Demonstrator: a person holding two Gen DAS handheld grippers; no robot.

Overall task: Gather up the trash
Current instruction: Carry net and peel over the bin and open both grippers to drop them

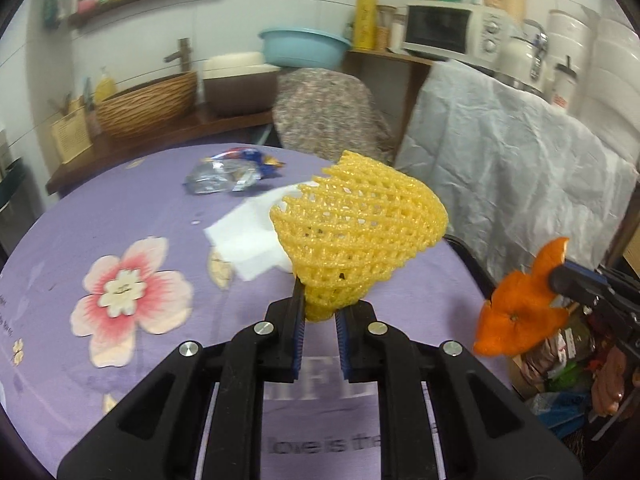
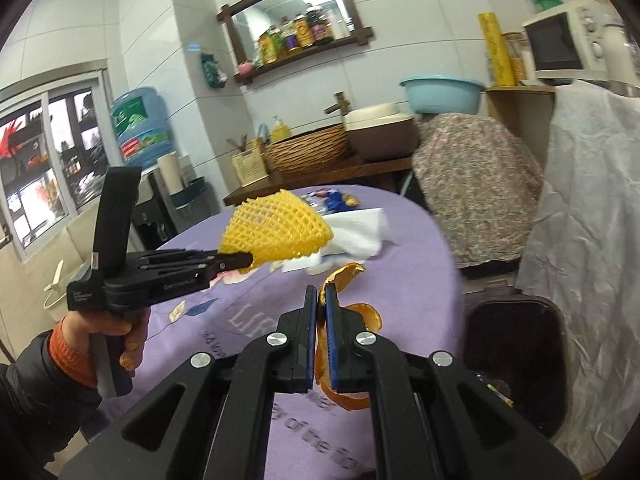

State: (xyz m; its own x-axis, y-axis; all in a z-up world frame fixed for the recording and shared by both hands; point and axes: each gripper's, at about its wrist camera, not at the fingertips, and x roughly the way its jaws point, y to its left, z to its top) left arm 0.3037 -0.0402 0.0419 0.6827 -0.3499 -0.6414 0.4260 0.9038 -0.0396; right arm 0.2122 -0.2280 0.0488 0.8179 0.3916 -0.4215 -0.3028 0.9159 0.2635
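My left gripper (image 1: 320, 312) is shut on a yellow foam fruit net (image 1: 356, 236) and holds it above the purple flowered tablecloth (image 1: 120, 208). The net also shows in the right wrist view (image 2: 276, 232), with the left gripper (image 2: 244, 261) beside it. My right gripper (image 2: 321, 292) is shut on an orange peel (image 2: 344, 280) and holds it over the table's right edge. The peel shows in the left wrist view (image 1: 520, 308) above the bin. A white tissue (image 1: 252, 236) and a crumpled foil snack wrapper (image 1: 228, 172) lie on the table.
A dark trash bin (image 2: 516, 360) stands on the floor right of the table, with trash inside it (image 1: 568, 364). A white sheet (image 1: 500, 168) drapes furniture behind it. A chair with patterned cover (image 1: 328, 112) stands at the far side. A wooden counter with a basket (image 1: 148, 104) lies beyond.
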